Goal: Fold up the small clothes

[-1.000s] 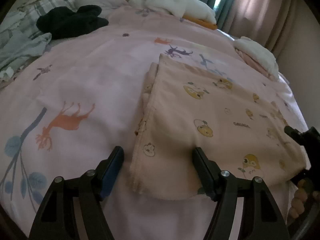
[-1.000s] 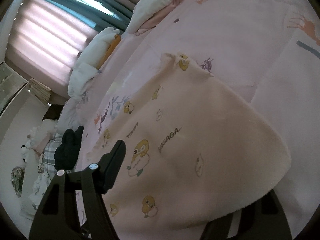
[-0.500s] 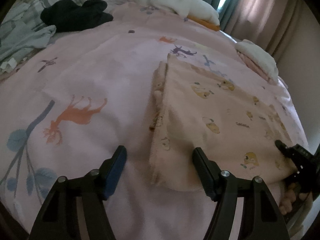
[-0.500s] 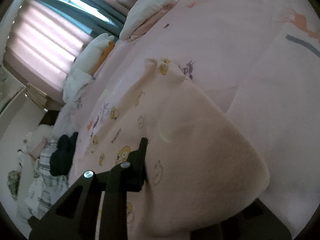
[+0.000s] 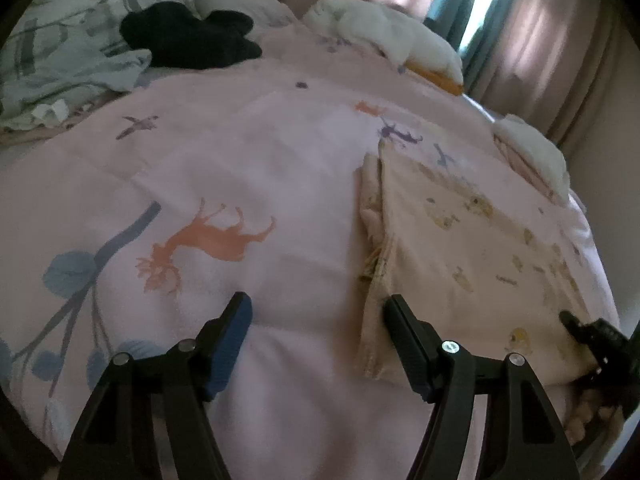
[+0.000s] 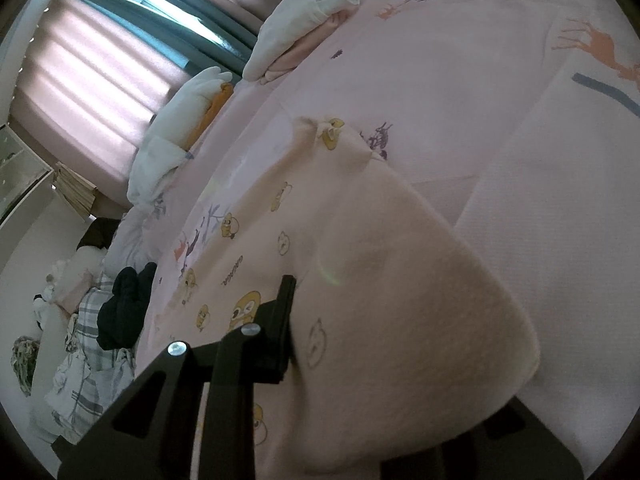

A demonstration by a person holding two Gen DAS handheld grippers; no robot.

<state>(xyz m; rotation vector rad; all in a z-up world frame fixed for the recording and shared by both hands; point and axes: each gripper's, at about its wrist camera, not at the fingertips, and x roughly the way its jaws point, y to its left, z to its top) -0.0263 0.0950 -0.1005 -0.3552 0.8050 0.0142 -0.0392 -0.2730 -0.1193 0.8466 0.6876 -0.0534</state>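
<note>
My left gripper hangs with jaws spread, holding nothing, just beside the peach garment lying doubled on the bed. My right gripper pinches a lifted fold; another fold likely remains.

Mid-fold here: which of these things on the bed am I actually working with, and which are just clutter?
Job:
peach duck-print garment
right claw, pinching it
left claw, open beside it

Lying about:
black clothes
plaid clothes
white piles
pink bedspread
</note>
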